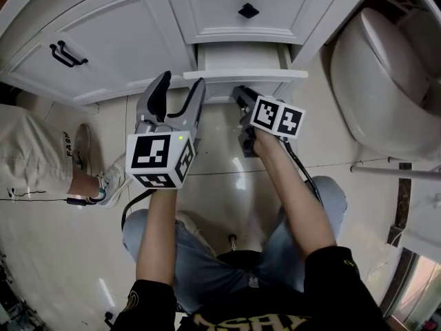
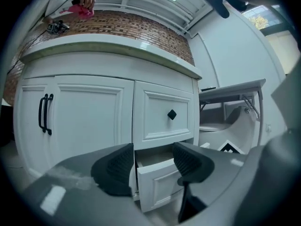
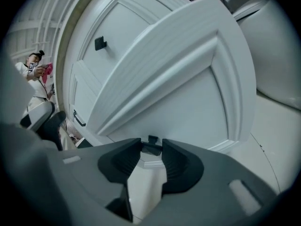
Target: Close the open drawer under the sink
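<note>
The lowest drawer [image 1: 244,71] of the white vanity stands pulled out, its front panel [image 3: 188,93] filling the right gripper view. My right gripper [image 1: 240,96] reaches in low against that front. Its jaws are shut on the drawer's small black knob [image 3: 152,144], which shows between the pads. My left gripper [image 1: 178,92] hovers just left of the drawer's corner, open with nothing between its fingers. In the left gripper view the open drawer [image 2: 157,178] shows through the gap of the left gripper [image 2: 153,166].
Above the open drawer is a closed drawer with a black diamond knob [image 1: 248,10]. A cabinet door with a black bar handle [image 1: 67,54] lies to the left. A toilet [image 1: 382,81] stands at the right. Another person's leg and shoe [image 1: 86,161] are at the left on the tiled floor.
</note>
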A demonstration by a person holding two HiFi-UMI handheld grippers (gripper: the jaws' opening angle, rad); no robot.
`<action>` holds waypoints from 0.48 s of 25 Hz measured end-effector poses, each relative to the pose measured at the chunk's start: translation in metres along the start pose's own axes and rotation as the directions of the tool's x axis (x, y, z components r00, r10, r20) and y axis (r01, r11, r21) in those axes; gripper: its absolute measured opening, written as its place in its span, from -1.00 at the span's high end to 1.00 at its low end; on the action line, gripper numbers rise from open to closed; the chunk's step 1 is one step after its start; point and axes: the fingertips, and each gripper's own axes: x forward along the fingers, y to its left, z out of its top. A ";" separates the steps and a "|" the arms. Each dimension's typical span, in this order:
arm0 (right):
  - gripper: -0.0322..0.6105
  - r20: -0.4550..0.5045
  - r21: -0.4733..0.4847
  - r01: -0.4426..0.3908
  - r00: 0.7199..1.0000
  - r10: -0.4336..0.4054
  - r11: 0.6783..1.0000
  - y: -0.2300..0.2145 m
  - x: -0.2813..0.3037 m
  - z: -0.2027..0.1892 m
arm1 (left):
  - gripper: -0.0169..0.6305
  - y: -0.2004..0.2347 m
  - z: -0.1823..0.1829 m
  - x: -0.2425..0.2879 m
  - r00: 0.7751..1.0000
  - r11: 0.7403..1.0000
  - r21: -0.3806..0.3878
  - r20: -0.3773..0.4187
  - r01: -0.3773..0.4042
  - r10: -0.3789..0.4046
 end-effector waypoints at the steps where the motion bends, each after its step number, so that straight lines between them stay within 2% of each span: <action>1: 0.44 0.012 0.003 -0.001 1.000 0.001 1.000 -0.001 0.004 0.005 | 0.13 0.002 -0.001 0.002 1.000 1.000 -0.006 -0.001 -0.001 0.001; 8: 0.44 0.124 0.002 0.011 0.992 -0.011 1.000 -0.009 0.036 0.038 | 0.13 0.013 -0.004 0.002 1.000 1.000 0.003 -0.018 -0.020 0.020; 12: 0.45 0.167 -0.108 0.089 0.983 -0.070 0.990 -0.013 0.053 0.051 | 0.13 0.022 -0.012 -0.006 0.998 0.999 0.039 -0.052 -0.029 0.031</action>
